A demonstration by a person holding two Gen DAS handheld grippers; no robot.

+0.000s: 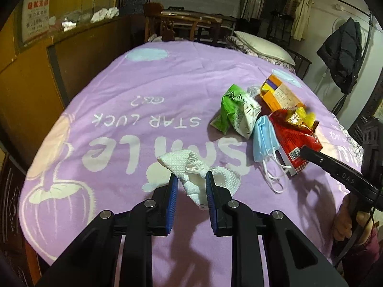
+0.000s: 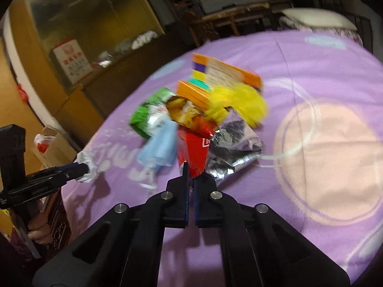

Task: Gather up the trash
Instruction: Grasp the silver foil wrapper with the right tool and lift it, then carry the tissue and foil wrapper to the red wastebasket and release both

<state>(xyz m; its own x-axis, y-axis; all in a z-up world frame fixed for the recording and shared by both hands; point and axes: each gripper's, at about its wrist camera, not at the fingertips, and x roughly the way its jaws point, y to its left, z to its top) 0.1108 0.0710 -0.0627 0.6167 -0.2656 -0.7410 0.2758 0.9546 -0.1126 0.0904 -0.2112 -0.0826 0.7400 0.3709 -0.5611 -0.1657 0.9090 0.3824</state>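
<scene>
My left gripper point(image 1: 191, 179) is shut on a crumpled white paper towel point(image 1: 191, 167) and holds it over the purple blanket point(image 1: 107, 100). My right gripper point(image 2: 191, 169) is shut on the lower corner of a red snack bag point(image 2: 195, 148); this bag point(image 1: 296, 136) also shows at the right of the left wrist view. Beside it lie a blue face mask point(image 1: 263, 138), a green and white wrapper point(image 1: 235, 112), an orange box point(image 1: 278, 93), a yellow wrapper point(image 2: 241, 102) and a silver foil bag point(image 2: 234, 146).
A wooden cabinet point(image 1: 31, 91) stands along the bed's left side. A pillow point(image 1: 263, 45) lies at the head of the bed. A dark jacket point(image 1: 342, 50) hangs at the right. A cardboard box point(image 2: 51, 148) sits on the floor beside the bed.
</scene>
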